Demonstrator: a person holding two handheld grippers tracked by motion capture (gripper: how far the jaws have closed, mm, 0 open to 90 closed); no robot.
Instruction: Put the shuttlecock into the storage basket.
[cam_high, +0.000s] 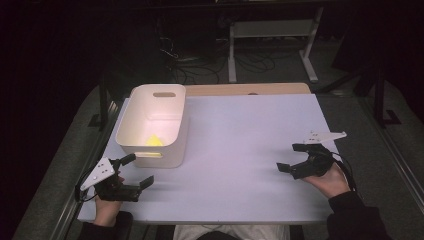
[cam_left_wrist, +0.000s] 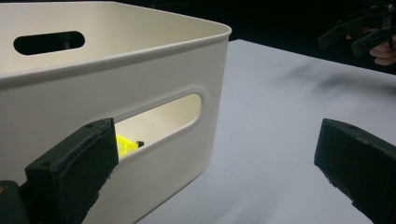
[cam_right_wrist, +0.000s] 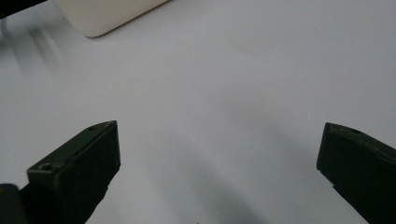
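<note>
A cream plastic bin (cam_high: 150, 150) with handle slots stands on the left part of the white table (cam_high: 240, 150). A small yellow object (cam_high: 154, 141) lies on its floor, and shows through the near handle slot as the yellow object (cam_left_wrist: 125, 143). My left gripper (cam_high: 138, 171) rests near the table's front left corner, just in front of the bin (cam_left_wrist: 116, 84), open and holding nothing. My right gripper (cam_high: 289, 157) sits at the right side of the table, open and empty, its jaws pointing left over bare table (cam_right_wrist: 210, 93). The right gripper (cam_left_wrist: 359, 32) also appears far off in the left gripper view.
A wooden board edge (cam_high: 250, 89) runs along the table's far side. Beyond it stand white desk legs (cam_high: 310, 55) and tangled cables on a dark floor. A corner of the bin (cam_right_wrist: 102, 16) appears at the top left of the right gripper view.
</note>
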